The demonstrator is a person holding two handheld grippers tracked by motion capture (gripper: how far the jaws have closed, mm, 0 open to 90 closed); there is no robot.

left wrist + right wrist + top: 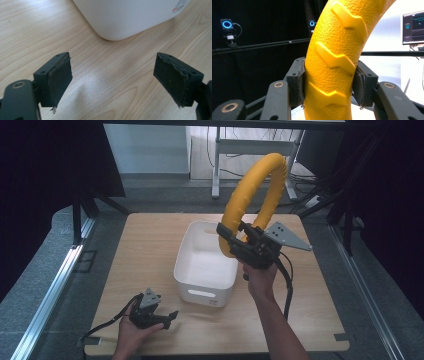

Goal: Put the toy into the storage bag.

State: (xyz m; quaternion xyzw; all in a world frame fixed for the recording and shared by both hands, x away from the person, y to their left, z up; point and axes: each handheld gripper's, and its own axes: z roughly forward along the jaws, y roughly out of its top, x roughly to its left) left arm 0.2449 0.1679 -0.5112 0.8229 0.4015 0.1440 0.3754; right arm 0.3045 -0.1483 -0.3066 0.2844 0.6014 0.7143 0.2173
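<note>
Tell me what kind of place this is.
Likely a lab recording setup: a wooden table framed by dark curtains, ring-lit tracking cameras on a rail, and a monitor showing graphs.

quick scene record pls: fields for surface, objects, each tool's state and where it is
surface: light wooden table
container: white rectangular plastic bin, upright near the table's middle, nothing seen inside
held object: yellow textured rubber ring, raised above the bin's far right corner
right tool: shut on the ring, pads pressed on both sides of it
left tool: open, nothing between the pads, low over the table near the bin's front left corner
hands: one on each tool
</note>
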